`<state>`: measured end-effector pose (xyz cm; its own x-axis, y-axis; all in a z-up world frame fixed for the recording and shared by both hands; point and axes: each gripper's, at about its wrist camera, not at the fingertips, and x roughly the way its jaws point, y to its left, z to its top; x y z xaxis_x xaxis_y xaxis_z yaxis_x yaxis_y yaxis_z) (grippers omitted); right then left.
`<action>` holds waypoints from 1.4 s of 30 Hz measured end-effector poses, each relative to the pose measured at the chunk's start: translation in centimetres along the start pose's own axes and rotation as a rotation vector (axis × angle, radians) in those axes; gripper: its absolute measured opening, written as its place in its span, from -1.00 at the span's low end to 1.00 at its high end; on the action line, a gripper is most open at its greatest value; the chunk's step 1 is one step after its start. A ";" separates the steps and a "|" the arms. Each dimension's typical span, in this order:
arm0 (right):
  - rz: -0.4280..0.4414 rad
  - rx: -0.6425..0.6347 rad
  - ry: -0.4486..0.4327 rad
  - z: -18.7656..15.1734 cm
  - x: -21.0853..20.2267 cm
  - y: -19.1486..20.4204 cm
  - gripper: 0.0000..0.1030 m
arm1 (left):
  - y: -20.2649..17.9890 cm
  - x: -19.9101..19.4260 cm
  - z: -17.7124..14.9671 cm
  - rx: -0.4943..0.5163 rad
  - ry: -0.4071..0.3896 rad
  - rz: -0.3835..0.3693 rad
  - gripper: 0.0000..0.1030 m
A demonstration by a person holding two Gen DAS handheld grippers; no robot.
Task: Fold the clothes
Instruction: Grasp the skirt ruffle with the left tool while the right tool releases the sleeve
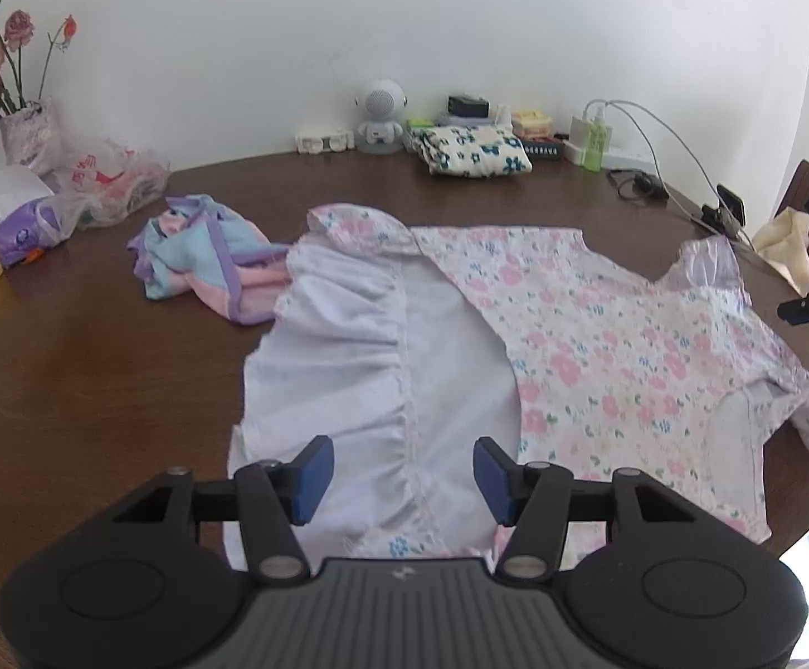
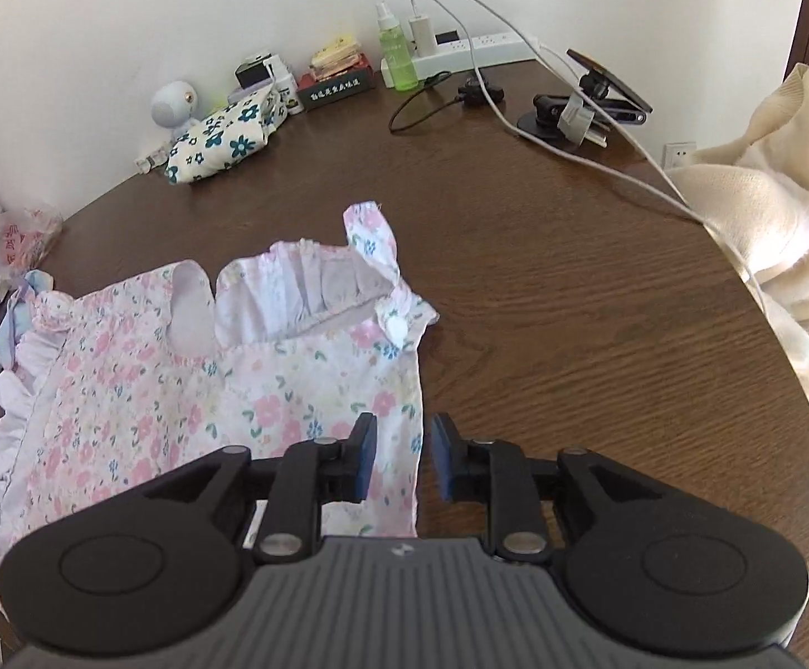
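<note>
We see the floral dress [image 1: 616,345] spread flat on the brown tabletop [image 1: 98,362], its left part turned over to show the pale lining and a gathered ruffle. The left gripper [image 1: 399,474] hovers over that ruffle, fingers wide apart and empty. Only the left wrist view shows the crumpled pastel garment [image 1: 204,262] just beside the dress and the vase of roses [image 1: 25,134]. Only the right wrist view shows the cream sweater [image 2: 766,223] at the tabletop edge; there the right gripper [image 2: 403,460] straddles the dress's edge, fingers apart, gripping nothing.
</note>
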<state>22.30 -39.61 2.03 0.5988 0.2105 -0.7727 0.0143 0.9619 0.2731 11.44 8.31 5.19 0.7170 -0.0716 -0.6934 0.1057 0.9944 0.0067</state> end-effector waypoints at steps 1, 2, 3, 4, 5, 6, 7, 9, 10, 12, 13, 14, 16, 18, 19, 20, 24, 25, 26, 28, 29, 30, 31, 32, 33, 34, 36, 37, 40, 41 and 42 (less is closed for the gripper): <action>-0.002 0.001 0.004 0.6 0.6 -0.1 -0.46 | 0.6 0.0 1.2 -0.002 -0.013 0.004 0.08; -0.005 0.001 0.009 1.2 1.1 -0.2 -0.33 | 1.1 0.0 2.3 -0.002 -0.025 0.010 0.08; -0.007 0.002 0.013 1.8 1.7 -0.4 -0.19 | 1.3 0.9 3.4 0.015 -0.016 0.025 0.08; -0.009 0.003 0.018 2.3 2.2 -0.4 -0.17 | 1.5 1.8 4.5 0.032 -0.006 0.041 0.08; -0.008 0.005 0.023 2.5 2.7 -0.4 -0.14 | 1.9 3.2 5.5 0.041 0.018 0.049 0.08; -0.008 0.007 0.027 2.7 3.2 -0.3 -0.05 | 2.2 4.6 6.3 0.047 0.043 0.039 0.08; -0.007 0.010 0.032 2.9 3.7 -0.3 0.01 | 2.7 6.3 7.1 0.037 0.070 0.022 0.08; -0.005 0.014 0.041 3.3 4.7 -0.2 0.05 | 3.6 9.5 8.4 0.008 0.119 0.007 0.08; -0.005 0.013 0.044 3.5 5.1 -0.1 0.06 | 4.0 11.1 8.9 -0.009 0.139 0.008 0.08; -0.006 -0.004 0.043 3.6 5.4 0.4 0.06 | 4.7 13.6 9.7 -0.024 0.166 0.025 0.08; -0.003 -0.009 0.043 3.7 5.5 0.5 0.06 | 5.0 14.7 9.9 -0.032 0.178 0.031 0.08; -0.001 -0.012 0.043 3.7 5.5 0.7 0.03 | 5.3 15.6 10.1 -0.043 0.187 0.040 0.08; 0.003 -0.020 0.043 3.6 5.6 1.1 -0.22 | 5.7 17.0 10.4 -0.053 0.201 0.053 0.08; 0.007 -0.028 0.043 3.6 5.7 1.4 -0.70 | 6.1 18.0 10.4 -0.053 0.216 0.069 -0.02; 0.010 -0.031 0.043 3.6 5.8 1.6 -0.78 | 6.1 18.2 10.4 -0.042 0.208 0.077 -0.34; 0.012 -0.035 0.043 3.6 5.8 1.8 -0.83 | 6.1 18.4 10.3 -0.031 0.200 0.085 -0.62; -0.025 -0.067 0.028 3.5 5.4 2.4 -0.95 | 5.8 18.2 10.1 0.015 0.187 0.131 -0.93; -0.053 -0.084 0.022 3.5 5.2 2.4 -0.95 | 5.6 18.1 10.0 0.030 0.181 0.150 -0.93; -0.074 -0.097 0.021 3.5 5.1 2.3 -0.95 | 5.6 18.1 9.9 0.027 0.177 0.162 -0.93; -0.112 -0.116 0.021 3.4 5.1 2.1 -0.95 | 5.7 18.0 9.8 0.011 0.170 0.180 -0.93; -0.132 -0.127 0.020 3.3 5.1 2.1 -0.95 | 5.7 18.0 9.8 0.003 0.166 0.188 -0.93; -0.153 -0.148 0.016 3.2 5.1 2.3 -0.95 | 5.6 17.9 9.7 0.002 0.164 0.189 -0.93; -0.157 -0.152 0.014 3.2 5.2 2.3 -0.95 | 5.6 17.9 9.7 0.001 0.162 0.190 -0.93; -0.137 -0.138 0.019 3.3 5.1 2.3 -0.94 | 5.5 17.8 9.7 0.000 0.160 0.191 -0.92; -0.117 -0.124 0.024 3.3 5.1 2.3 -0.89 | 5.5 17.8 9.6 -0.002 0.158 0.191 -0.88; -0.097 -0.110 0.028 3.3 5.1 2.2 -0.82 | 5.7 17.6 9.6 -0.020 0.159 0.177 -0.77; -0.061 -0.084 0.021 3.3 4.7 2.2 -0.25 | 5.7 16.9 9.7 -0.022 0.140 0.170 -0.72; -0.048 -0.076 0.011 3.3 4.3 2.2 -0.20 | 5.7 16.6 9.8 -0.023 0.131 0.167 -0.72; -0.060 -0.090 -0.022 3.0 3.1 2.5 -0.21 | 5.8 15.6 9.9 -0.025 0.104 0.156 -0.60; -0.063 -0.093 -0.031 2.9 2.7 2.5 -0.22 | 5.9 15.2 10.0 -0.025 0.095 0.152 -0.58; -0.065 -0.096 -0.039 2.8 2.3 2.5 -0.23 | 5.8 14.9 10.0 -0.019 0.084 0.143 -0.57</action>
<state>25.99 -37.19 2.51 0.6301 0.1417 -0.7634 -0.0217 0.9860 0.1652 29.63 12.19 2.16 0.6638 0.0765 -0.7440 -0.0064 0.9953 0.0966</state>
